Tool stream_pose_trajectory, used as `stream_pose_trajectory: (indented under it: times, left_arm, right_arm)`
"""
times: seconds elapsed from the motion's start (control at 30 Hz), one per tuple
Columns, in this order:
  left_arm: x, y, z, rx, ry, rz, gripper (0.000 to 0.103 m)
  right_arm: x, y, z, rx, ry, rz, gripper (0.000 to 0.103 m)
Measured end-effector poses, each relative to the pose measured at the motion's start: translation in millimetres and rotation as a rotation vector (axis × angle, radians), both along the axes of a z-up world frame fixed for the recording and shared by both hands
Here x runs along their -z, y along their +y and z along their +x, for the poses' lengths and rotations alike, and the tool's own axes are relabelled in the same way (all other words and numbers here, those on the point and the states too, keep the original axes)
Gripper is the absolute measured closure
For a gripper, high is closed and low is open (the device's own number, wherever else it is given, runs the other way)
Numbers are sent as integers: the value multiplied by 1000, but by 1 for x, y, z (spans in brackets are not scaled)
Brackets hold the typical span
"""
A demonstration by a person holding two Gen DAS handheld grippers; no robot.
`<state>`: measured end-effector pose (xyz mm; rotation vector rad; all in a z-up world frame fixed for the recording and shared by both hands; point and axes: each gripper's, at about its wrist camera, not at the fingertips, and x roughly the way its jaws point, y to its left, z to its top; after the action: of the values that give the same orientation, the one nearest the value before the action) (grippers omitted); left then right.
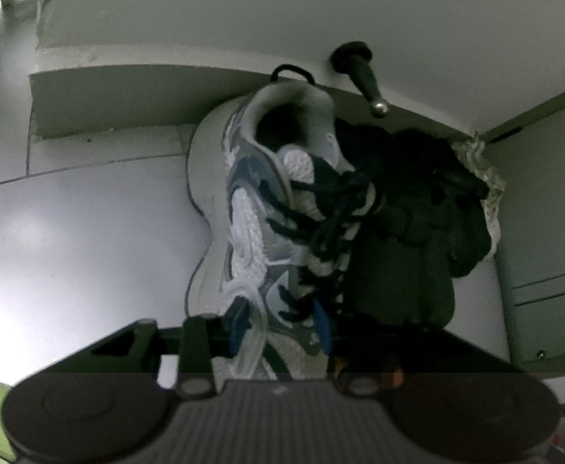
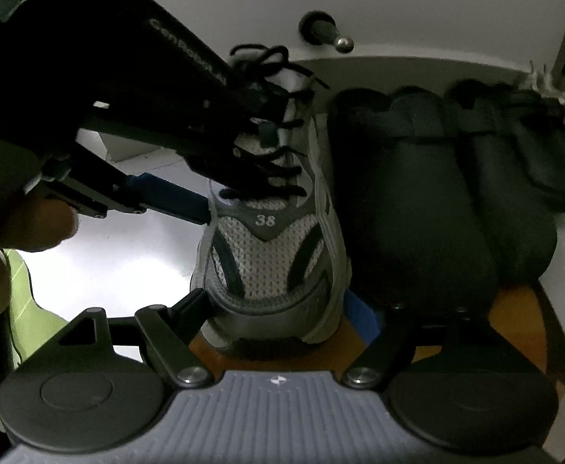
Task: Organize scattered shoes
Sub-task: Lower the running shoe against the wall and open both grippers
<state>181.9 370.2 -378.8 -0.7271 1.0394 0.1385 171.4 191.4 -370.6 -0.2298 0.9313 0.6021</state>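
Left wrist view: nearest the lens, the left gripper (image 1: 280, 330) has its blue-padded fingers (image 1: 323, 326) closed on the forefoot of a white, grey and blue sneaker (image 1: 259, 208), one pad at each side of the lace area, both pressing on the shoe; the sneaker runs away from the camera with its heel opening towards the wall (image 1: 321, 7), its pale sole turned to the left over the glossy tiled floor (image 1: 69, 232); a dark shoe (image 1: 406, 239) lies just beside it on the right, touching its laces; a black doorstop (image 1: 360, 73) with a metal tip juts from the wall above the heel; a frayed, patterned cloth (image 1: 489, 178) sits in the corner beyond the dark shoe.

Right wrist view: the right gripper (image 2: 274, 309) straddles the sneaker's (image 2: 271, 255) toe, which bears the number 38; its fingers stand wide, and the toe fills the gap between them, but whether the pads press on it I cannot tell; the left gripper (image 2: 220, 178) comes in from the upper left, with a hand (image 2: 23, 216) on its handle, and holds the shoe at the laces; two dark shoes (image 2: 437, 201) lie side by side to the right, against the wall; a wooden surface (image 2: 514, 332) shows beneath the toes.
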Motion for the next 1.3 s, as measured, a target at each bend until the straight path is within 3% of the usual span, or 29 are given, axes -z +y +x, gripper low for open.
stream_pose_trajectory:
  times: [0.03, 0.07, 0.1, 0.17, 0.2, 0.43, 0.6, 0.8, 0.97, 1.03, 1.3]
  left_arm:
    - [0, 1, 0, 3, 4, -3, 61]
    - [0, 1, 1, 9, 11, -3, 54]
    - [-1, 1, 2, 14, 18, -2, 39]
    - [-4, 0, 3, 10, 37, 16, 26]
    - [-8, -2, 3, 8, 42, 31, 24]
    - [-43, -17, -2, 26, 77, 48, 19]
    - [-81, -35, -15, 18, 98, 24, 16]
    - [-135, -67, -36, 10, 120, 31, 12]
    - [-188, -94, -51, 12, 136, 96, 10]
    - [-210, -106, -57, 2, 149, 139, 10]
    - [-256, -167, -65, 75, 110, 135, 8]
  right_arm:
    - [1, 2, -1, 3, 1, -9, 20]
    - [2, 3, -2, 9, 5, -19, 18]
    - [2, 3, -1, 15, 14, -19, 15]
    - [1, -4, 7, 38, 72, -6, 9]
    - [-2, -8, 10, 49, 101, -3, 6]
    - [-42, -42, 17, 77, 127, -15, 6]
    - [-86, -60, 9, -7, 84, -95, 6]
    - [-150, -95, 6, 16, 113, -28, 6]
    - [-189, -139, 1, 185, 204, 25, 6]
    - [-210, -158, -9, 234, 182, 30, 6]
    - [-240, -223, -35, 449, 159, 30, 6]
